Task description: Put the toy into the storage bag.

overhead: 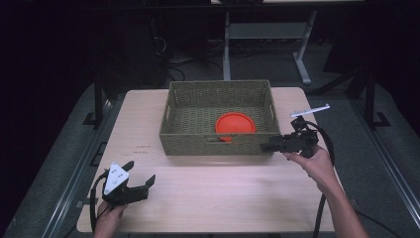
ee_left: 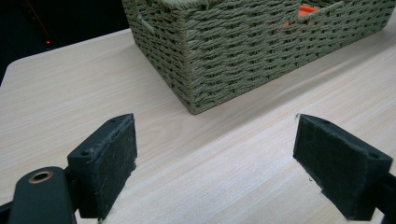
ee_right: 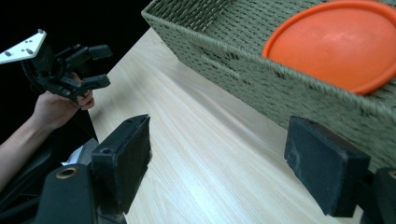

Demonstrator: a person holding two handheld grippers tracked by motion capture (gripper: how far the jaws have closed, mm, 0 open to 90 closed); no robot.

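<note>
Orange plate in basket, right gripper beside it, left gripper apart, both jaws wide, empty

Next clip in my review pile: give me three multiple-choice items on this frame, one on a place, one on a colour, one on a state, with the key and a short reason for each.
1. Where does the plate lie?
A. inside the woven basket
B. on the table beside the basket
C. between the jaws of a hand-held gripper

2. What colour is the plate?
A. blue
B. orange
C. white

3. How do the jaws of the left hand-held gripper stand?
A. shut on the plate
B. shut on the basket rim
C. open, with nothing between them

Key:
1 A: the high view shows the plate on the basket floor, toward its near right part.
2 B: it shows orange in the high view and the right gripper view.
3 C: the left gripper view shows the pads spread apart over bare wood.
</note>
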